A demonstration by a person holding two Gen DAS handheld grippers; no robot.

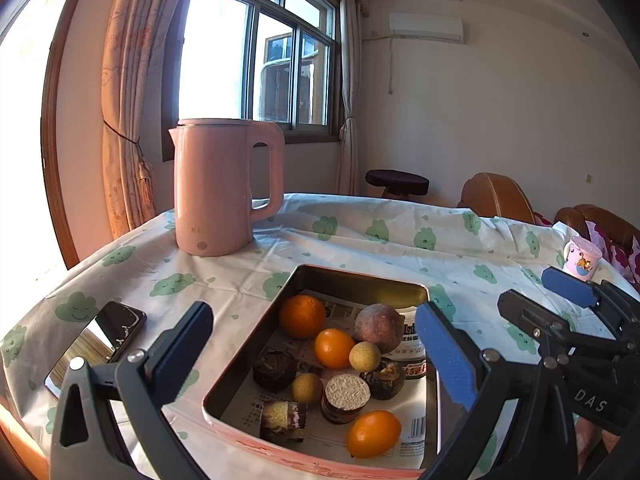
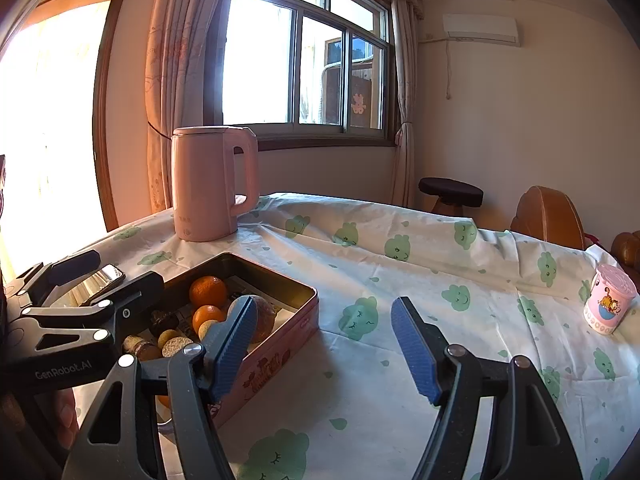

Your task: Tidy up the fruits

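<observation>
A pink metal tin (image 1: 352, 278) lined with newspaper sits on the table and holds several fruits: an orange (image 1: 302, 316), a brown passion fruit (image 1: 379, 328), small oranges (image 1: 334, 347), longans (image 1: 364, 356) and dark water chestnuts (image 1: 274, 370). My left gripper (image 1: 320, 354) is open, its fingers astride the tin's near end, above the fruit. My right gripper (image 2: 324, 340) is open and empty over the bare cloth, just right of the tin (image 2: 280, 344). It also shows in the left wrist view (image 1: 540, 300).
A pink kettle (image 1: 220, 188) stands behind the tin. A phone (image 1: 96, 344) lies left of the tin. A pink cup (image 2: 608, 298) stands near the table's right edge. The table has a white cloth with green clouds (image 2: 400, 248). A stool (image 2: 450, 194) and chairs stand beyond.
</observation>
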